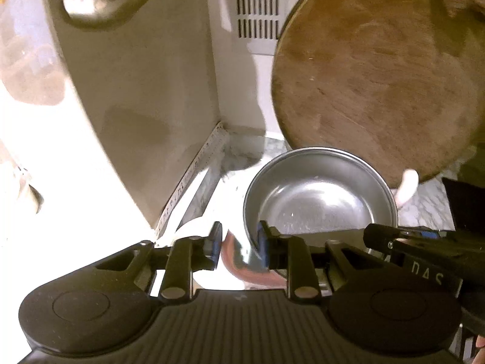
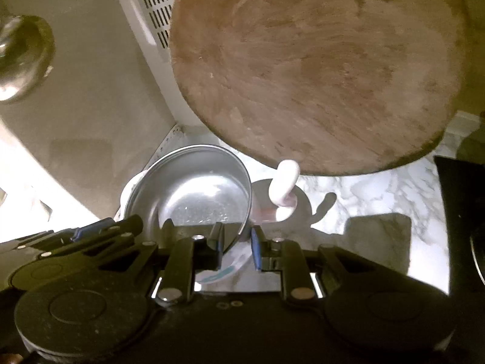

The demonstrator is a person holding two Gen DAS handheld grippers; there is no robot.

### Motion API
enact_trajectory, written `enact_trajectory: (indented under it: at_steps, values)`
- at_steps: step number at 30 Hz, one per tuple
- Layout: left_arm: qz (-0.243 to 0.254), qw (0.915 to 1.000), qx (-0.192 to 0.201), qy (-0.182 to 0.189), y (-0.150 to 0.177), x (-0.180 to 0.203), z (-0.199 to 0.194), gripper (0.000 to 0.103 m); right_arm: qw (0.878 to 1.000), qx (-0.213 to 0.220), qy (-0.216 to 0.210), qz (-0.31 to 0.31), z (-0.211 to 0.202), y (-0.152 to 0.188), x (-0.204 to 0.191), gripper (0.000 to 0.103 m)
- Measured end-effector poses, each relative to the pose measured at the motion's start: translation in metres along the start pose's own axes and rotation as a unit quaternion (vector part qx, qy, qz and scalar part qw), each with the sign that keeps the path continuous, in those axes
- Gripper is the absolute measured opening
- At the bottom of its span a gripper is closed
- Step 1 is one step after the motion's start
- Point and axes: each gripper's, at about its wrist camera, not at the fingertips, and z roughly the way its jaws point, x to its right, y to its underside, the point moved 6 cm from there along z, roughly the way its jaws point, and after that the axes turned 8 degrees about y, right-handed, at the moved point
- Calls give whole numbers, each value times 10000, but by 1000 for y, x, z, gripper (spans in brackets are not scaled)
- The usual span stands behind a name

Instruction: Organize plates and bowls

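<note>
L gripper (image 1: 238,244) & R gripper (image 2: 237,247) fingers each part-open astride opposite rims of steel bowl (image 1: 321,191), neither clamped; bowl sits btwn them.

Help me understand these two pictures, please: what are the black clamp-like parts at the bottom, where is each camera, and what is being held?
There is no robot here: a person holds a two-finger gripper in each hand, and a fisheye camera on each looks forward along its fingers. One picture comes from the left gripper, the other from the right gripper. Both straddle the rim of the same steel bowl, on opposite sides; whether they are clamped tight I cannot tell. The bowl is over a marble counter. Behind it a round wooden board leans, beside a white appliance with vent slots. A small white knobbed object stands beside the bowl.
</note>
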Motion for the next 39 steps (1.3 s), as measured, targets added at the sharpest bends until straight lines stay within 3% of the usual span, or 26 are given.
enact_trajectory:
  at_steps: [2,4,8,10,11,13,15,17,19,25,29,31,32,34,36,37,39]
  values:
    - [9,9997,31,234,7,7,-12,4,9999,41,-91,68,-10,7,3,14]
    - [71,9998,65,149,15,8,-16,4,9998,-33,-135,134,-18,18,4,1]
    - [-52,9993,-287,219,36,9,-2,4,9997,-116,205,64,-5,35,10,1]
    - [1,9996,-164,231,44,12,2,4,9997,-158,121,140,10,39,19,1]
    - [70,9995,-177,265,50,13,7,4,9990,-195,305,259,20,39,28,1]
    - [51,9993,-243,272,60,13,17,4,9999,-58,27,100,30,39,37,1]
    - [-69,9985,-305,450,71,10,21,4,9998,48,128,162,42,44,51,1]
    - [-180,9982,-301,487,77,4,17,4,9994,-160,-65,297,49,49,59,1]
    - [-407,9971,-294,567,80,-6,15,4,9998,111,-34,145,43,49,65,10]
    - [-719,9954,56,634,80,-25,11,4,9994,232,-207,150,42,45,80,15]
    - [-880,9946,-100,540,92,-37,19,4,9992,-389,-45,-56,67,52,80,22]
    - [-946,9938,-212,540,100,-41,25,4,9949,-791,-580,242,82,59,85,29]
    - [-949,9938,-249,529,105,-42,28,4,9927,-919,-631,454,91,61,91,31]
    - [-872,9948,-219,486,109,-43,28,5,9946,-751,-481,525,101,62,101,45]
    - [-893,9943,-217,534,110,-44,27,5,9983,-543,-113,176,105,63,105,56]
    - [-907,9939,-228,585,110,-44,27,5,9987,-513,-30,0,108,65,105,70]
    - [-906,9942,-185,544,109,-45,28,5,9986,-353,173,-364,110,69,105,75]
